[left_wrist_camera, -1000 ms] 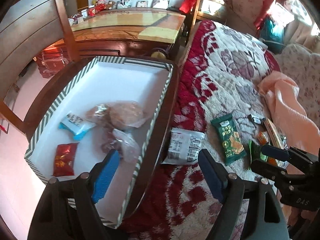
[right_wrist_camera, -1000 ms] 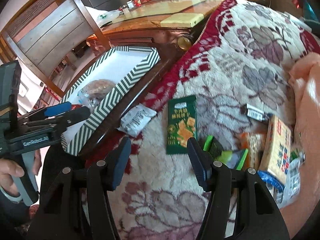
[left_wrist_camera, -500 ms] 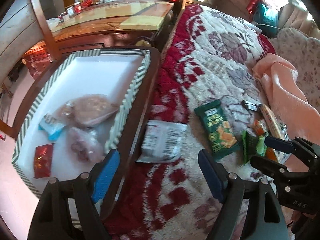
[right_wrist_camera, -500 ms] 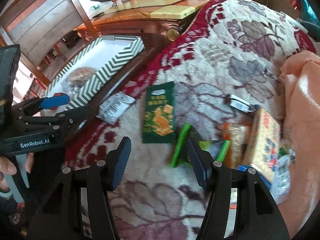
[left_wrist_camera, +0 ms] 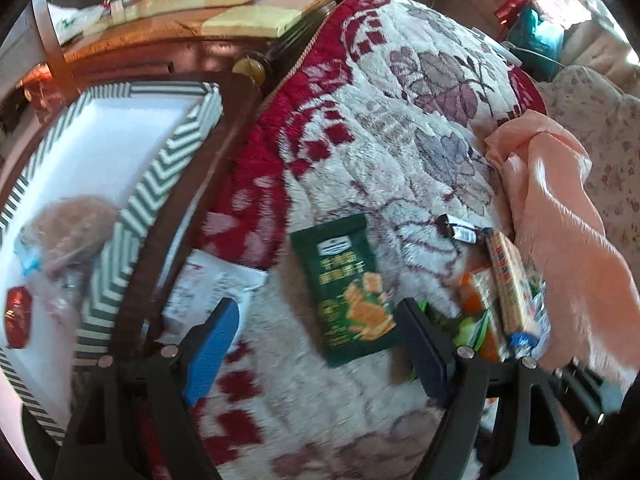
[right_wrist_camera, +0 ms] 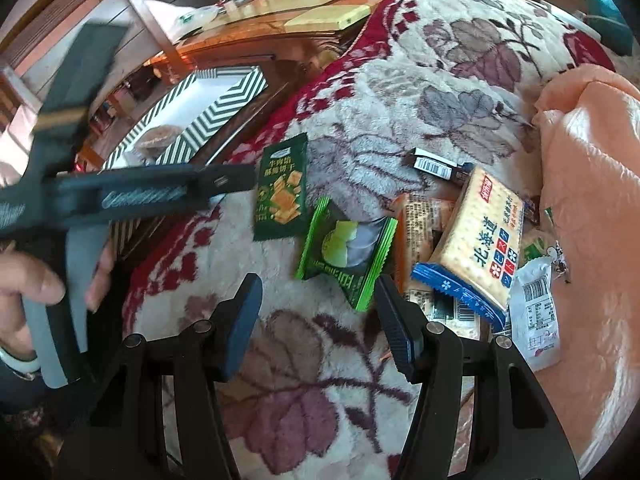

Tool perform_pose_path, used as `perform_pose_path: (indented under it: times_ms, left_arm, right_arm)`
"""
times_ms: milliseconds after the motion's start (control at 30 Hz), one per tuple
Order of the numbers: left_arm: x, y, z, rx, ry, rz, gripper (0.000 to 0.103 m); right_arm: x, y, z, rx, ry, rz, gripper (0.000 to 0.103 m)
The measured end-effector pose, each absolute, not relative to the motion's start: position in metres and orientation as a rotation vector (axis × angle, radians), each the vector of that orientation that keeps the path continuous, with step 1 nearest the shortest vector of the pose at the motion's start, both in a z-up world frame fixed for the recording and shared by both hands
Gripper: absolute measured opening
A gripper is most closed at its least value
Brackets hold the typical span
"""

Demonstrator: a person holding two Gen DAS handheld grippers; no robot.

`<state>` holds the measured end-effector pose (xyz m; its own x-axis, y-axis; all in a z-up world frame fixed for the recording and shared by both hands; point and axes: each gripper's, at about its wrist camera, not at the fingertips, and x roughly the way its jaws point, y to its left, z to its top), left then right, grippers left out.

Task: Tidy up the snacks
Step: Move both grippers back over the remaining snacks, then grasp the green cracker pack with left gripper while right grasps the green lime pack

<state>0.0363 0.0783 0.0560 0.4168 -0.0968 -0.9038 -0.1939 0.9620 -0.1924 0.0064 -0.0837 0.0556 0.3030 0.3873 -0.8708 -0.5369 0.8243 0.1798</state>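
Observation:
A dark green cracker packet (left_wrist_camera: 348, 286) (right_wrist_camera: 282, 190) lies flat on the floral blanket, just ahead of my open left gripper (left_wrist_camera: 320, 326), nothing between the jaws. A white packet (left_wrist_camera: 212, 284) lies by the left finger, at the blanket's edge. My right gripper (right_wrist_camera: 316, 312) stands open over the blanket, a bright green sweet wrapper (right_wrist_camera: 346, 246) just beyond its fingertips. To the right sits a pile with a yellow cracker box (right_wrist_camera: 478, 240) (left_wrist_camera: 510, 284). The striped box (left_wrist_camera: 160, 172) (right_wrist_camera: 212, 114) holds several snacks, among them a round brown one (left_wrist_camera: 76, 220).
A peach cloth (left_wrist_camera: 560, 224) is bunched at the right of the pile. The box rests on a dark wooden stool (left_wrist_camera: 188, 216) beside the blanket. A wooden table (right_wrist_camera: 280, 0) and chair stand behind. A hand (right_wrist_camera: 36, 280) holds the left gripper's handle in the right wrist view.
Both grippers have swung right, away from the striped box toward the snacks on the blanket. The green cracker packet now lies between the left fingers' line; the green wrapper has come before the right gripper.

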Motion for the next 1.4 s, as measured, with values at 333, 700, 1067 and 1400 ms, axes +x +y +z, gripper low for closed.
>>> perform_pose_path:
  times_ms: [333, 700, 1067, 1400]
  left_arm:
    - [0.056, 0.063, 0.033, -0.365, 1.219, 0.110, 0.083]
    - [0.065, 0.064, 0.018, -0.400, 1.242, 0.107, 0.069]
    - [0.054, 0.074, 0.036, -0.368, 1.181, 0.019, 0.046]
    - [0.043, 0.085, 0.047, -0.340, 1.165, -0.001, 0.046]
  right_arm:
    - [0.011, -0.098, 0.050, -0.124, 1.118, 0.604, 0.059]
    - [0.015, -0.099, 0.044, -0.111, 1.131, 0.613, 0.059]
    - [0.020, -0.079, 0.034, -0.176, 1.132, 0.588, 0.059]
    - [0.026, -0.061, 0.041, -0.467, 1.084, 0.680, 0.066]
